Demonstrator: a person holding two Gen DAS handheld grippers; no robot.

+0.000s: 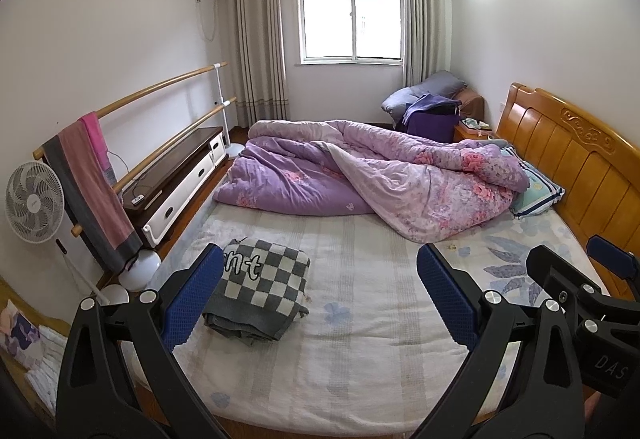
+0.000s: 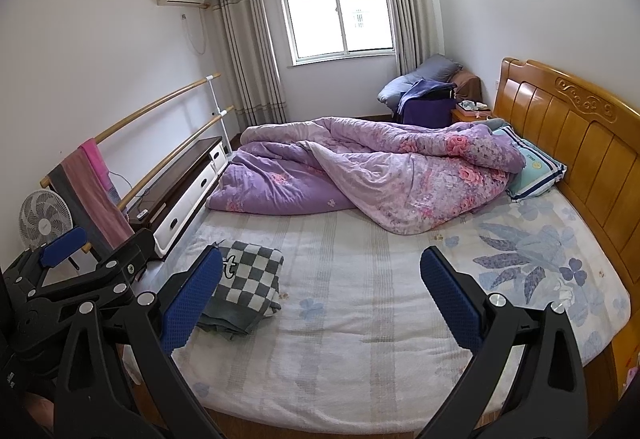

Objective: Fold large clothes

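Note:
A folded grey and white checkered garment (image 1: pixel 260 291) lies on the left part of the bed sheet (image 1: pixel 360 319); it also shows in the right wrist view (image 2: pixel 244 279). My left gripper (image 1: pixel 320 291) is open and empty, held above the near edge of the bed, its left finger (image 1: pixel 192 299) just left of the garment. My right gripper (image 2: pixel 320 287) is open and empty, to the right of the left one, over the bed (image 2: pixel 360 339). Each gripper shows at the edge of the other's view.
A crumpled purple floral quilt (image 1: pixel 380 175) fills the far half of the bed. A pillow (image 1: pixel 536 191) lies by the wooden headboard (image 1: pixel 580 159). A fan (image 1: pixel 34 203), a towel rack (image 1: pixel 96 175) and a low cabinet (image 1: pixel 180 179) stand left.

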